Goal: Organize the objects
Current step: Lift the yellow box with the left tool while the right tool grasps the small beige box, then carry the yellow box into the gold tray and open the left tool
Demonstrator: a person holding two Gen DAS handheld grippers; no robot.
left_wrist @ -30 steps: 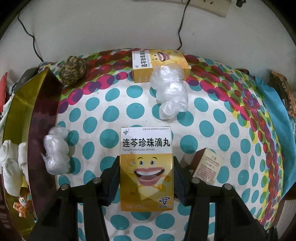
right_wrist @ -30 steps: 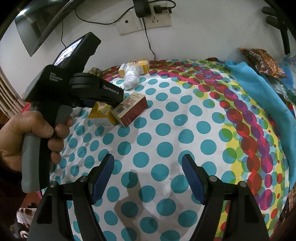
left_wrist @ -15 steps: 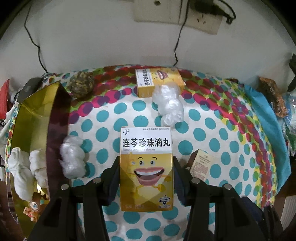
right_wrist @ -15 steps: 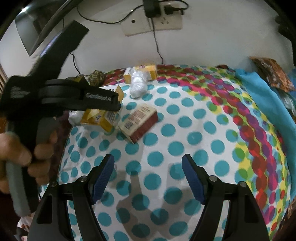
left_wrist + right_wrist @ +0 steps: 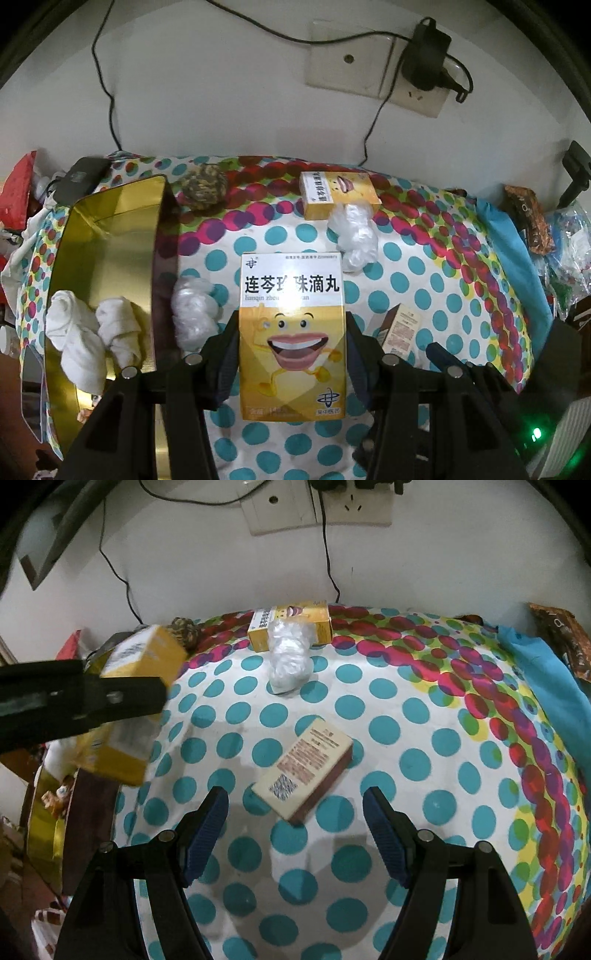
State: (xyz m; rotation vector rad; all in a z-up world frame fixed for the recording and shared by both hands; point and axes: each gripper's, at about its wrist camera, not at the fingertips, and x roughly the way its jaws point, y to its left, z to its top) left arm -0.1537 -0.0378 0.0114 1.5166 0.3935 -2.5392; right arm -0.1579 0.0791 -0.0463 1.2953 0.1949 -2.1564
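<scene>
1. The left gripper [image 5: 292,354] is clamped on a yellow medicine box [image 5: 292,332]; both pads are pressed against the box's long side edges, low on its length.
2. The held box is carried clear of the cloth. Its long axis runs along the fingers, the white title band at the far end, the printed face with a cartoon mouth turned toward the left wrist camera. In the right wrist view the same box [image 5: 133,698] is seen blurred at the left, above the cloth's edge.
3. The right gripper [image 5: 295,830] is held spread, with nothing between the pads. It is seen above the dotted tablecloth [image 5: 406,738].
4. A brown-edged flat box [image 5: 304,768] is seen lying on its broad face just beyond the right fingers, label up, long axis on a diagonal from near-left to far-right.
5. A gold tin [image 5: 107,266] is noted at the left of the held box, open, with white rolled cloths [image 5: 92,332] inside.
6. A crumpled clear plastic wad [image 5: 194,314] is seen against the tin's outer wall.
7. A second yellow box [image 5: 338,194] is seen lying near the wall, long axis across the view, with another plastic wad [image 5: 354,236] touching its near side.
8. A woven ball [image 5: 203,184] is noted near the tin's far corner.
</scene>
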